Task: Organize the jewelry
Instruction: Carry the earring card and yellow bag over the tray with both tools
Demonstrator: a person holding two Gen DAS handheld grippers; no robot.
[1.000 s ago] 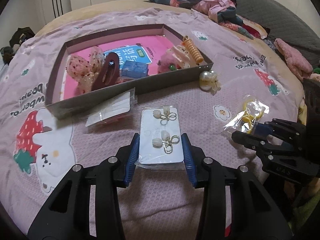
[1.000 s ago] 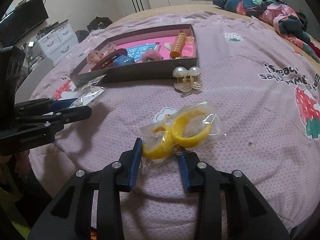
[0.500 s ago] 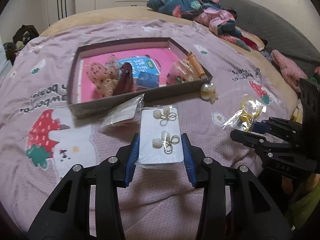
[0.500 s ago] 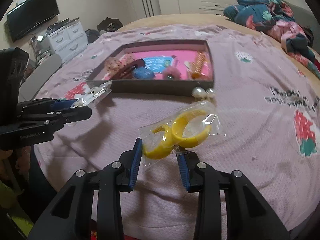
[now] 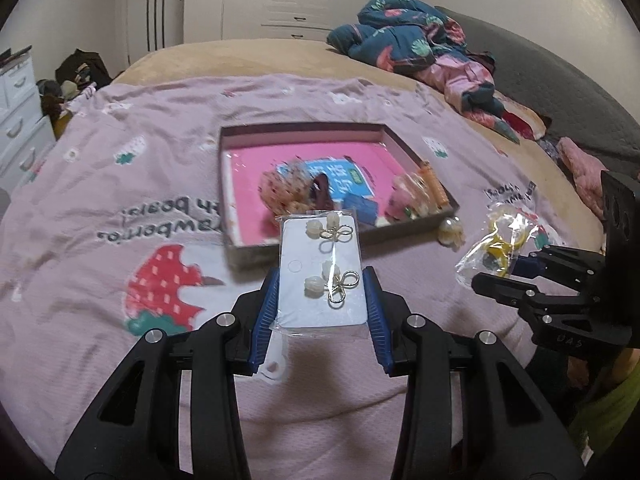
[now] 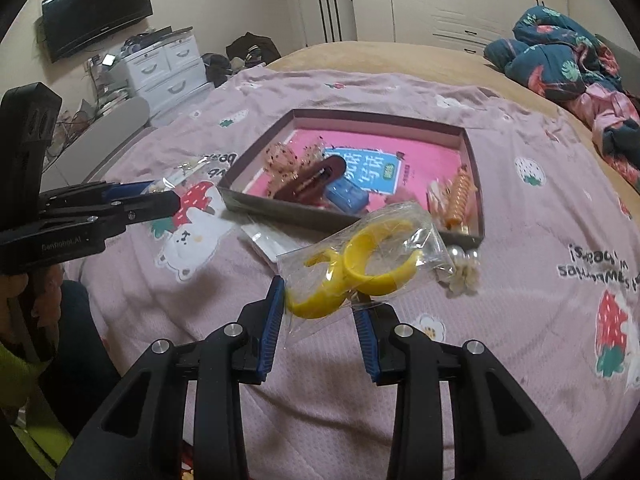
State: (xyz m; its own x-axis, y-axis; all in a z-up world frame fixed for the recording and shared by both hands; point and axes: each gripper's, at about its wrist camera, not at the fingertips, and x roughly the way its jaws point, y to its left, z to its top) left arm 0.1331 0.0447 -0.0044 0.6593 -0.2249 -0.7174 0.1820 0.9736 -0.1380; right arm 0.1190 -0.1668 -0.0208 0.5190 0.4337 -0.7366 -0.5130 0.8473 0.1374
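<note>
My left gripper (image 5: 320, 292) is shut on a white earring card (image 5: 320, 276) in a clear sleeve, held above the bedspread in front of the box. My right gripper (image 6: 320, 304) is shut on a clear bag of yellow hoop earrings (image 6: 360, 264), lifted off the bed. The shallow brown box (image 5: 236, 184) with a pink floor lies ahead; it holds a dotted scrunchie (image 6: 284, 160), a dark red hair clip (image 6: 316, 176), a blue box and an orange spiral tie (image 6: 460, 196). In the right wrist view the left gripper (image 6: 160, 200) is at the left.
A pearl hair clip (image 6: 464, 268) lies on the pink strawberry bedspread by the box's near right corner. A flat clear sleeve (image 6: 268, 240) lies in front of the box. Crumpled clothes (image 5: 420, 44) sit at the far right of the bed. Drawers (image 6: 164, 64) stand beyond the bed's left side.
Both grippers have risen off the bedspread with their loads and moved towards the box. The earring card and the yellow earring bag now hang in the air.
</note>
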